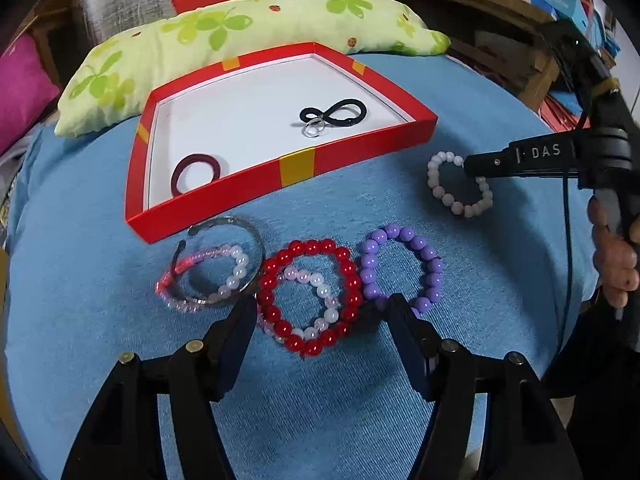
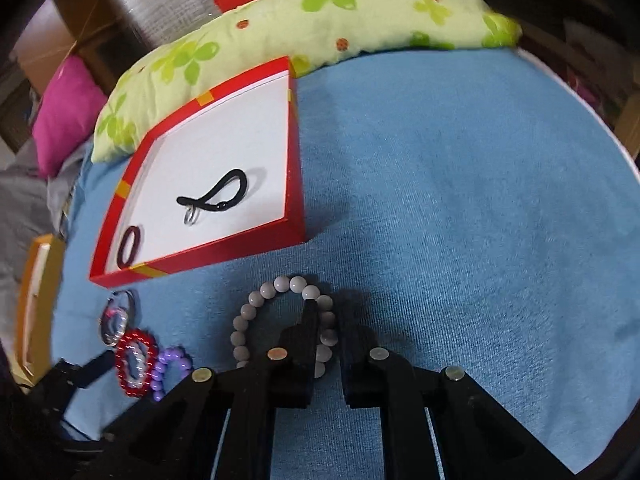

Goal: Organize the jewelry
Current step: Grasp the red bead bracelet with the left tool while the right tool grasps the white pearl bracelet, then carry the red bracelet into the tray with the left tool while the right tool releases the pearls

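**Q:** Which surface and container are shown, and which step is in hand?

**A:** A round tabletop covered in blue cloth (image 1: 320, 400) carries a shallow red cardboard box with a white floor (image 1: 296, 168), set toward its far left edge. Judged from the layout, the step is pickup of the grey beaded bracelet (image 2: 244, 316), which lies on the cloth near the right edge, in front of the box's near right corner. The right gripper (image 2: 326, 312) has its jaws drawn together on the bracelet's right-hand strand, the beads clamped between the pads.

**Q:** What does the next move call for?

**A:** Probably a lift clear of the cloth, then a carry over the box's near wall, high enough that the hanging loop does not catch the rim.

**Q:** And the left gripper (image 1: 320, 308)?

**A:** Its jaws stand apart, straddling the red beaded bracelet (image 1: 310, 296) at the near edge without touching it.

**Q:** What else lies nearby?

**A:** A green flowered cushion (image 1: 240, 40) rests along the far edge. Beside the red bracelet sit a purple beaded bracelet (image 1: 400, 264), a pink-and-white beaded bracelet (image 1: 208, 276) and a clear bangle (image 1: 256, 256), all crowded together; a pale strand lies inside the red one. The box already holds a black looped band (image 1: 334, 114), a dark red ring-shaped band (image 1: 196, 172) and a small silver ring (image 1: 314, 128).
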`<state>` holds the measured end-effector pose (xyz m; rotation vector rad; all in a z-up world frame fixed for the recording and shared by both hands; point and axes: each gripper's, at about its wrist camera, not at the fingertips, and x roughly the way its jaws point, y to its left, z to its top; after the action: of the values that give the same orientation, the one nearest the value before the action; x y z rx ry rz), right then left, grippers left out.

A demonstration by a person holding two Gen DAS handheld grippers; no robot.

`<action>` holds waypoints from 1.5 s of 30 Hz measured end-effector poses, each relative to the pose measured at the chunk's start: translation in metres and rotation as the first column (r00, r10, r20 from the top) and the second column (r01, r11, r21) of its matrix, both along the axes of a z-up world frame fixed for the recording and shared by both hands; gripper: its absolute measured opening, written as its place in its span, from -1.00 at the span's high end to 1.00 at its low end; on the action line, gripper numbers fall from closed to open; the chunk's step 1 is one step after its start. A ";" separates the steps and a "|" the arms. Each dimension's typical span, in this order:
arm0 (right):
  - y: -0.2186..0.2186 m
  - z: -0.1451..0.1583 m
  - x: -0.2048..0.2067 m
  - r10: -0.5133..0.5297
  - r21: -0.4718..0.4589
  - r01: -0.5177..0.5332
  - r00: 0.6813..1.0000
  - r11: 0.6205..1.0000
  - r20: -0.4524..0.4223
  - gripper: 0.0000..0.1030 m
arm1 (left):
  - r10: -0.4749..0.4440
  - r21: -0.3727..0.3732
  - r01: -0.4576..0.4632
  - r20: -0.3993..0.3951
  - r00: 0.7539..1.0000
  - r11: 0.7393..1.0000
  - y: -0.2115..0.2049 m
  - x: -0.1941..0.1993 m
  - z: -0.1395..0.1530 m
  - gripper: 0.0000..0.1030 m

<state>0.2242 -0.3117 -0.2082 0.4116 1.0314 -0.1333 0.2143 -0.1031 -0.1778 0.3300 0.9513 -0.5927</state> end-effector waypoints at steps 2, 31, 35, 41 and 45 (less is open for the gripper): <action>0.000 0.000 0.001 0.008 -0.002 -0.008 1.000 1.000 -0.005 0.80 | -0.006 -0.006 0.006 -0.002 1.000 1.000 -0.001 0.002 0.000 -0.32; 0.012 0.008 0.001 0.073 -0.009 -0.072 0.996 0.997 0.048 0.79 | -0.034 -0.178 0.035 0.005 0.999 0.983 0.025 0.002 0.028 0.81; 0.012 0.024 -0.003 0.083 0.016 -0.085 0.988 0.996 0.129 0.79 | -0.027 -0.243 0.035 0.033 0.999 0.969 0.030 0.004 0.044 0.81; 0.011 0.046 -0.006 0.086 0.083 -0.108 0.968 0.991 0.236 0.79 | -0.009 -0.323 0.026 0.054 0.999 0.946 0.035 0.011 0.063 0.81; 0.013 0.060 -0.004 0.082 0.110 -0.120 0.952 0.987 0.296 0.79 | 0.003 -0.363 0.028 0.083 0.997 0.931 0.035 0.020 0.076 0.81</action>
<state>0.2200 -0.2986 -0.1485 0.4771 0.7697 0.0844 0.2344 -0.0677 -0.1022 0.0265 0.7415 -0.7476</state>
